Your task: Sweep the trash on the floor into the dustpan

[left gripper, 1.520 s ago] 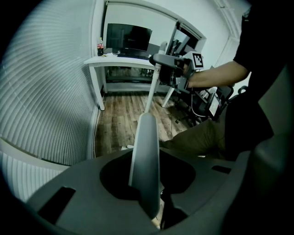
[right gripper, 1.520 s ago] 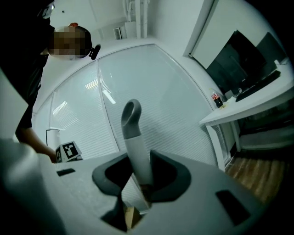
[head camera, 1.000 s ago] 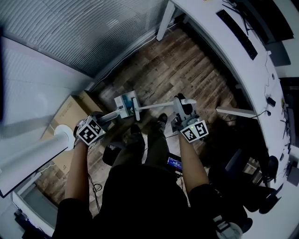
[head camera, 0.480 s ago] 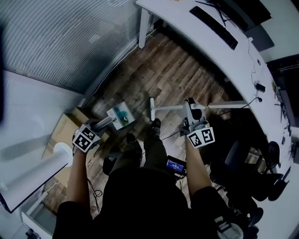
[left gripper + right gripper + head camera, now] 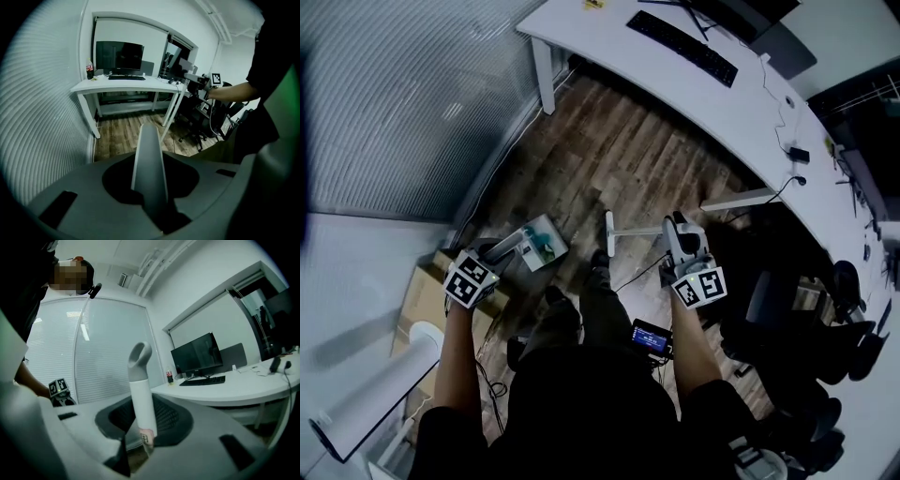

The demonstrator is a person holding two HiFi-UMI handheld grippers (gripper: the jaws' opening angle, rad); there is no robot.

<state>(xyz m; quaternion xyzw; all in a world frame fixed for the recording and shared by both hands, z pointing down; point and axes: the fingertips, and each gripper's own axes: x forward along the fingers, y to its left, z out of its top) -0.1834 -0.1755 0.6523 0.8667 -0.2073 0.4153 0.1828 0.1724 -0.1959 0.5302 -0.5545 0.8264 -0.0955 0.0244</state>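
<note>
My left gripper (image 5: 499,253) is shut on the grey handle (image 5: 150,164) of a white dustpan (image 5: 539,242), which hangs left of my feet with a teal patch in it. In the left gripper view the handle runs up between the jaws. My right gripper (image 5: 678,234) is shut on a white broom handle (image 5: 140,404) with a grey loop end (image 5: 139,359). The broom's shaft slants down to its narrow head (image 5: 609,234) by my shoe. Dustpan and broom head are apart. I can make out no loose trash on the wooden floor (image 5: 619,150).
A long white desk (image 5: 703,94) with a keyboard (image 5: 680,42) curves across the far side; its leg foot (image 5: 741,199) lies right of the broom. Black chairs (image 5: 773,300) stand at the right. A cardboard box (image 5: 417,300), a white post (image 5: 375,394) and blinds (image 5: 394,94) fill the left.
Dustpan and broom head were side by side; now they are apart, the broom head swung in towards my feet. Both grippers shifted with their loads and more of the desk has come into view.
</note>
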